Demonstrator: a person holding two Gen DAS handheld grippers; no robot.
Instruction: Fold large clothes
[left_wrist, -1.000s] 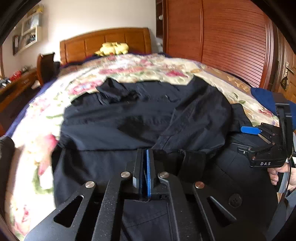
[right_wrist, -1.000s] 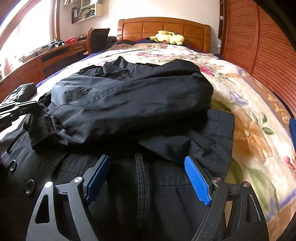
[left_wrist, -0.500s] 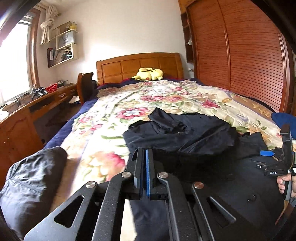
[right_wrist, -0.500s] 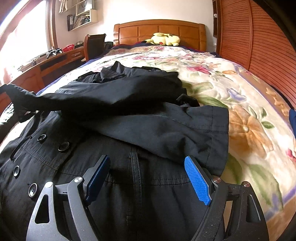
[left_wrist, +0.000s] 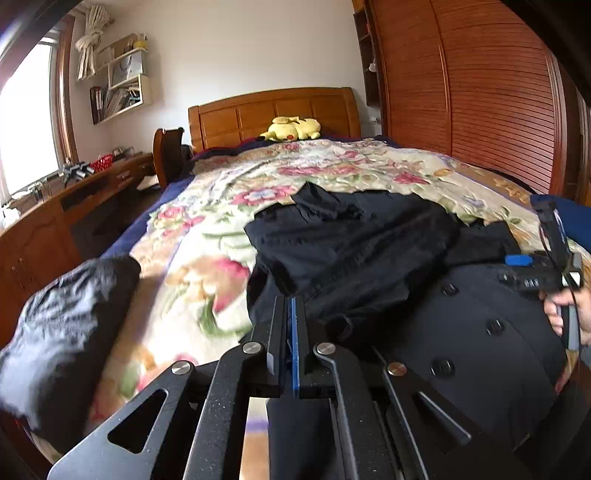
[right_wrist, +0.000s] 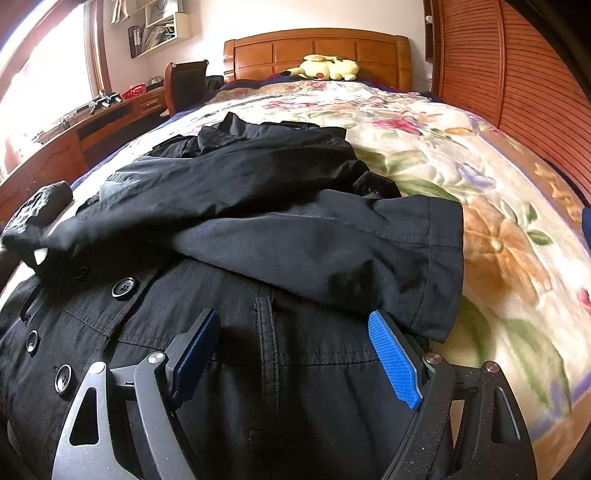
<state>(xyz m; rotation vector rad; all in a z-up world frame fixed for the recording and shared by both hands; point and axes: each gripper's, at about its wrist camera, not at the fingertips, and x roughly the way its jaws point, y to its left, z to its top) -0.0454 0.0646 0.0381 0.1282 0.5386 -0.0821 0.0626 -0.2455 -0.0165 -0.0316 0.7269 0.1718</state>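
Blur smears the dark bundle (left_wrist: 62, 332) at eight o'clock in the left wrist view, so I cannot tell what it is. Black coat (right_wrist: 258, 240) lies on the floral bedspread (right_wrist: 498, 240), one sleeve folded across its buttoned front. Left gripper (left_wrist: 291, 321) has its jaws pressed together, with nothing visibly between them. Right gripper (right_wrist: 295, 354) stands wide apart, angled down over the coat; a hand (left_wrist: 569, 310), cut off at three o'clock, holds its handle.
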